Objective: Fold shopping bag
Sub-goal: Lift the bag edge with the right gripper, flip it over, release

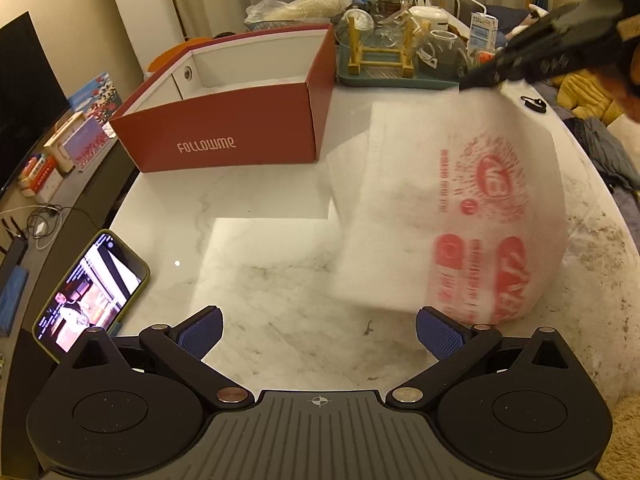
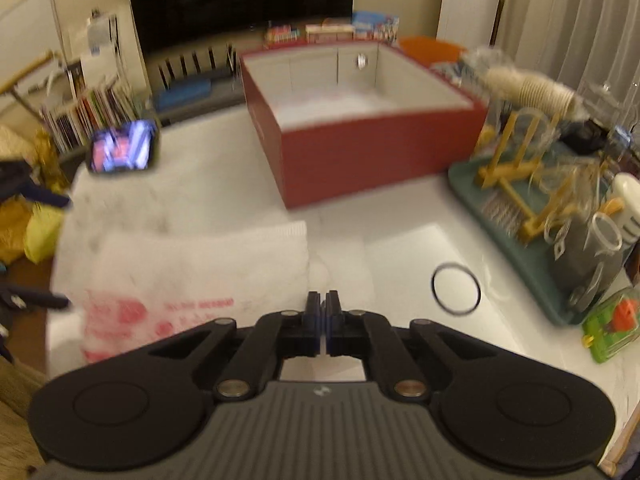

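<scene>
A white shopping bag (image 1: 448, 208) with red print hangs blurred above the marble table (image 1: 260, 216), on its right half. My right gripper (image 1: 480, 80) is shut on the bag's upper edge and holds it up. In the right wrist view the right gripper (image 2: 323, 312) has its jaws pressed together, and the bag (image 2: 192, 276) spreads to the left below it. My left gripper (image 1: 318, 332) is open and empty, low over the table, with the bag's lower edge just beyond its right fingertip (image 1: 436, 334).
An open red box (image 1: 240, 120) stands at the back of the table. A phone (image 1: 92, 292) lies at the left edge. A green tray (image 2: 516, 236) with glassware sits at the back right, with a black ring (image 2: 456, 288) beside it.
</scene>
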Demonstrator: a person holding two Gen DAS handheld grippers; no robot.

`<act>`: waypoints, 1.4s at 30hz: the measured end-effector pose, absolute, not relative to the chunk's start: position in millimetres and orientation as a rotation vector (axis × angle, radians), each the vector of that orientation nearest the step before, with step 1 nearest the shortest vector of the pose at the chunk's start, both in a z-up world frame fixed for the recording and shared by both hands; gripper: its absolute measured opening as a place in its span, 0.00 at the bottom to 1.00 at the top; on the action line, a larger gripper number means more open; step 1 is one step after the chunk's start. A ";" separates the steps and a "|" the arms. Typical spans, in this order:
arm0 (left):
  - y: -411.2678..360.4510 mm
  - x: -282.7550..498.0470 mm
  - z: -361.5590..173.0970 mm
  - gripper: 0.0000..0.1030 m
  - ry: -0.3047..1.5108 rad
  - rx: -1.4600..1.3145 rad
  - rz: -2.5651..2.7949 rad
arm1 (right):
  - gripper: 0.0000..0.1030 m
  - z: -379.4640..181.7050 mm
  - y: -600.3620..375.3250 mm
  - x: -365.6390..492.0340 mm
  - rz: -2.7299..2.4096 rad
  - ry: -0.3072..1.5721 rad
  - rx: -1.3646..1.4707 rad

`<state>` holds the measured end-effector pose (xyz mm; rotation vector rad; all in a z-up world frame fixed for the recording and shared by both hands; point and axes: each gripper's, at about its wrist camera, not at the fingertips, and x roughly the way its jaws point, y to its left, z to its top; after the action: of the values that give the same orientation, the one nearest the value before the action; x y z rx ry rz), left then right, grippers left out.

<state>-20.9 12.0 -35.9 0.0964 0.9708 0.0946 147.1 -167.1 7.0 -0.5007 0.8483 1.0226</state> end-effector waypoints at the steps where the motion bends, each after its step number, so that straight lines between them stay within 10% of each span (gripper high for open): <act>1: 13.0 -21.7 -34.5 1.00 0.963 0.098 0.093 | 0.01 19.5 -167.8 143.8 1.037 0.827 -0.484; 14: 22.7 -28.9 -22.3 1.00 0.884 0.084 0.098 | 0.02 171.3 -166.0 143.3 1.040 0.522 -0.410; 26: 13.9 -23.6 -32.1 1.00 0.949 0.173 0.035 | 0.09 -31.9 -156.3 58.3 1.104 1.294 -0.314; 32: 13.9 -16.0 -52.0 1.00 1.054 0.164 0.035 | 0.43 8.6 -158.1 59.6 0.953 1.091 -0.444; 42: -4.9 -16.1 -55.5 1.00 1.064 0.207 -0.002 | 0.43 6.1 -132.7 58.6 0.824 0.749 -0.886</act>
<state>-16.1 -4.9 -55.5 0.2073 1.0642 -0.0018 58.6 -132.7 6.1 -0.8858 0.7495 0.8242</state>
